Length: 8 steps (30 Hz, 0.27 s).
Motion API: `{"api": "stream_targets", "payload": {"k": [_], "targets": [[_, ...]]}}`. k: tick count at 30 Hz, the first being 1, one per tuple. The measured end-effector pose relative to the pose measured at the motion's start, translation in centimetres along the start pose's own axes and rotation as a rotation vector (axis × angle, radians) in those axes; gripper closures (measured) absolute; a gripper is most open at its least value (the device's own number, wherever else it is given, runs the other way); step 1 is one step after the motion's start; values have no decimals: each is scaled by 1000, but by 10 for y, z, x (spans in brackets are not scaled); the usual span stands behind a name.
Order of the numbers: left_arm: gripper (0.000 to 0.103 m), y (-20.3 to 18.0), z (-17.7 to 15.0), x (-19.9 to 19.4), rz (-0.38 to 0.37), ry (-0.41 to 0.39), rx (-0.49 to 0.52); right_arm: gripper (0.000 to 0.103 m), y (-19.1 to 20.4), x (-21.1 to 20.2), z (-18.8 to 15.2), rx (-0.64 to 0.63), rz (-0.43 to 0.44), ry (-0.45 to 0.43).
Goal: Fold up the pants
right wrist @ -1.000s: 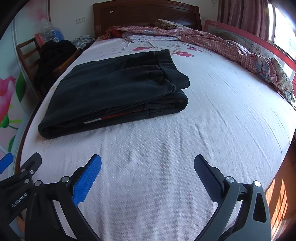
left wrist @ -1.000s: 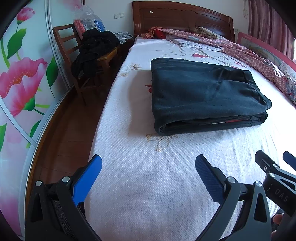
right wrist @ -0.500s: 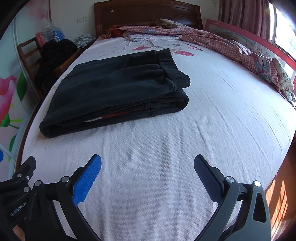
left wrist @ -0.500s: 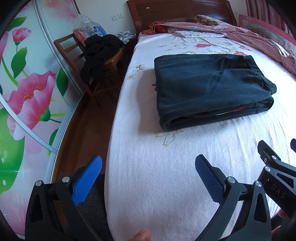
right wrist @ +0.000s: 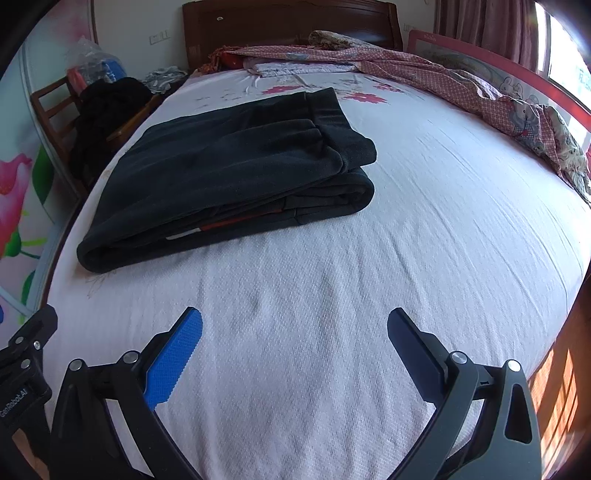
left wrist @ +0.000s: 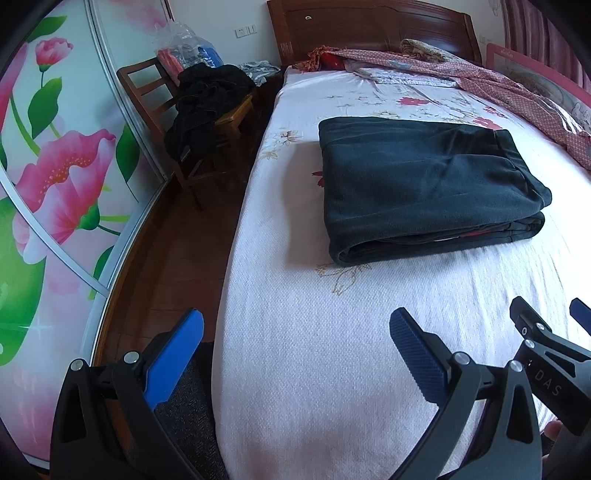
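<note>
- Dark pants (right wrist: 229, 166) lie folded in a compact stack on the white bedsheet (right wrist: 332, 295); folding appears complete.
- Left gripper (left wrist: 295, 354) and right gripper (right wrist: 295, 347) hang nearby, jaws spread, empty.

Home bedroom: bed (right wrist: 369, 258), wooden headboard (right wrist: 288, 22)

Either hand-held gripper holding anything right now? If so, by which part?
Nothing held. Left hand-held gripper and right hand-held gripper are both open, apart from the folded pants.
</note>
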State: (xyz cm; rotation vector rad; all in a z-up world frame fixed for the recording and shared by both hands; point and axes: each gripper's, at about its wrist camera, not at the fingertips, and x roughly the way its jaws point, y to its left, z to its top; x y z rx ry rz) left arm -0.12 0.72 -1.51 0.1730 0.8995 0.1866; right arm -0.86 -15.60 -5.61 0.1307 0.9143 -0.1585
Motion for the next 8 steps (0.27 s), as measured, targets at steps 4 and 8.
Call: {"api": "stream_targets", "payload": {"k": [4,8], "targets": [[2,3,3,8,-61,51,-21,3,-6,0,1,23,-3,4],[2,6,2,13,-52,69,-40,3,-13,1,0,52,0,11]]}}
